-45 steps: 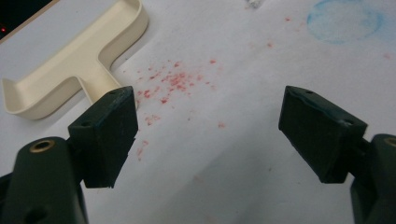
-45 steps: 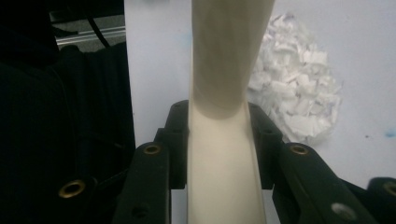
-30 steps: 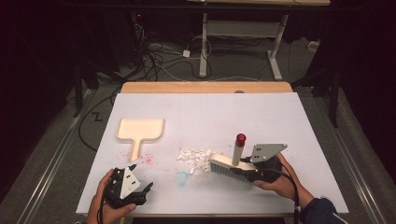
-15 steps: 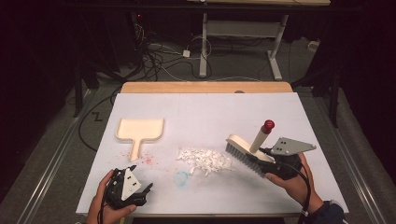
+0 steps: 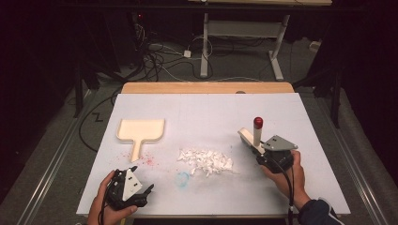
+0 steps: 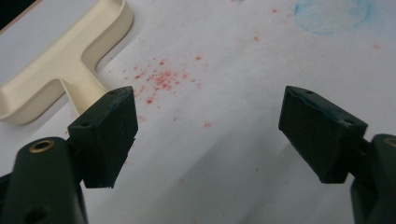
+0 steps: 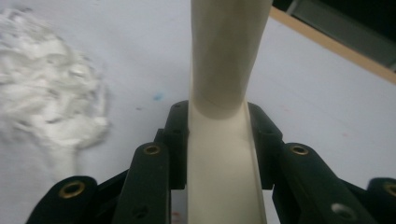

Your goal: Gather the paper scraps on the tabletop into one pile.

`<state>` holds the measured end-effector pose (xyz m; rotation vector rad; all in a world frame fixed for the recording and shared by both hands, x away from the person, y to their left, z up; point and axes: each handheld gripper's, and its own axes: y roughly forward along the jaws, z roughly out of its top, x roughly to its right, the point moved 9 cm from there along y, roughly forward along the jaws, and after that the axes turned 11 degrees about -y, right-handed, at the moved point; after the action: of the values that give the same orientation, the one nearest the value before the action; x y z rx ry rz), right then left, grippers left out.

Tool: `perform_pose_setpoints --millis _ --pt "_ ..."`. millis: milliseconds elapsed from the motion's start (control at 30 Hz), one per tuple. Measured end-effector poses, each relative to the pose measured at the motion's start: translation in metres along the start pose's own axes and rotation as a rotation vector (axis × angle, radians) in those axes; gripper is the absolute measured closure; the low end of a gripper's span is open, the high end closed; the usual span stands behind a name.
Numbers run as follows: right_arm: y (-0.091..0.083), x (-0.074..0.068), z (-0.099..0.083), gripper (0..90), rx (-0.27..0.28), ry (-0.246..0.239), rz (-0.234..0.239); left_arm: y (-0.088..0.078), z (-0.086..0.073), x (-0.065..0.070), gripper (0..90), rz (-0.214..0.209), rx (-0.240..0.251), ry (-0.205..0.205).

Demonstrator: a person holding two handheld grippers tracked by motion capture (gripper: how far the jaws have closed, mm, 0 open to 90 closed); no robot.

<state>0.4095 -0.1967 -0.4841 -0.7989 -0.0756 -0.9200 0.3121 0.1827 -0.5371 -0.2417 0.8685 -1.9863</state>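
Observation:
My right gripper [image 5: 263,152] is shut on a cream hand brush [image 5: 250,139] whose handle with a red tip [image 5: 258,123] stands upright, to the right of a pile of white paper scraps [image 5: 205,161]. In the right gripper view the brush back [image 7: 223,154] sits clamped between the jaws, the scraps [image 7: 44,98] off to the left. A cream dustpan [image 5: 140,131] lies at the left of the table. My left gripper [image 5: 146,193] rests open near the front left edge; in its own view the dustpan's handle [image 6: 70,70] lies beyond the left fingertip [image 6: 109,133], with nothing between the jaws.
The white tabletop [image 5: 206,112] carries red speckles [image 5: 148,160] by the dustpan handle and a faint blue ring [image 5: 182,178] near the front. A wooden strip [image 5: 206,87] runs along the far edge. Cables and desk legs crowd the dark floor beyond.
The right hand swung the brush from beside the scraps out to the right and tipped it, then brought it back a little and down with the handle upright. The left hand stayed put.

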Motion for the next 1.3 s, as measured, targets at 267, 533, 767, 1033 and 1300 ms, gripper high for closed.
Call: perform_pose_setpoints --millis 267,533,767,1033,1300 --pt "0.009 -0.052 0.030 67.6 0.024 0.011 0.077 -0.001 0.002 0.002 18.9 -0.020 0.009 0.009" --pt "0.034 -0.082 0.064 67.5 0.066 0.037 0.085 0.001 0.003 0.005 18.9 -0.038 0.007 0.015" --pt "0.052 -0.097 0.082 67.3 0.100 0.057 0.052 0.003 0.003 0.007 18.9 -0.052 -0.001 0.020" --pt "0.032 -0.069 0.083 67.3 0.153 0.088 0.051 0.002 0.002 0.006 18.9 -0.046 -0.002 0.017" --pt "-0.005 -0.041 0.071 67.6 0.163 0.070 0.124 0.001 0.002 0.007 18.9 -0.043 -0.003 0.020"
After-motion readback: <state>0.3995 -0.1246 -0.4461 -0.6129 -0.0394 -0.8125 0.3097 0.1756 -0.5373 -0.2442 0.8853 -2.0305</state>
